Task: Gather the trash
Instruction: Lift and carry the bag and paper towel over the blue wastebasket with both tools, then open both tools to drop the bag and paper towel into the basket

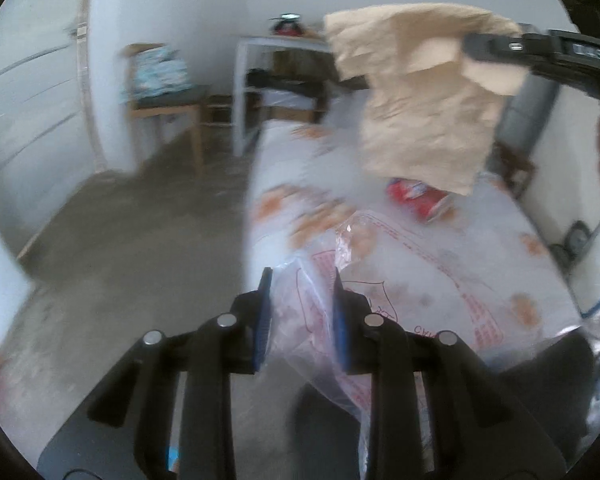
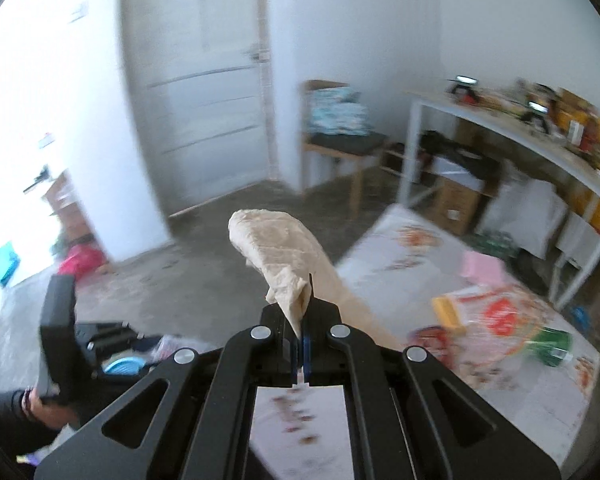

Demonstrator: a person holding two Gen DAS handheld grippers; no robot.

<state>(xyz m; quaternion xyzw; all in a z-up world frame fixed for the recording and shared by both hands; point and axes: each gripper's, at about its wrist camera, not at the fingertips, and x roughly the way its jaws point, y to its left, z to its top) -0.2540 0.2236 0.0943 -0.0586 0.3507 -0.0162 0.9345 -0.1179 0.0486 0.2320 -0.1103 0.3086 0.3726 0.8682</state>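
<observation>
My left gripper [image 1: 301, 284] is shut on a clear plastic bag with red print [image 1: 380, 300]; the bag runs between its blue pads and lies over the table edge. Up at the right, my right gripper [image 1: 474, 46] is shut on a crumpled brown paper [image 1: 420, 112] that hangs above the table. In the right wrist view the same paper [image 2: 276, 252] sticks out of the right gripper [image 2: 305, 304], whose pads are pressed together on it. A red wrapper [image 1: 416, 196] lies on the flowered tablecloth [image 1: 512, 264]. A hand [image 2: 40, 404] holds the left gripper's black body [image 2: 58, 320] at the lower left.
On the cloth-covered table [image 2: 380, 248] lie a yellow and red packet [image 2: 480, 312], a green bottle [image 2: 552, 344] and a pink sheet [image 2: 484, 268]. A wooden chair with folded cloth [image 2: 340, 136], a cluttered white desk [image 2: 500, 120] and a door [image 2: 204, 80] ring the concrete floor [image 1: 140, 240].
</observation>
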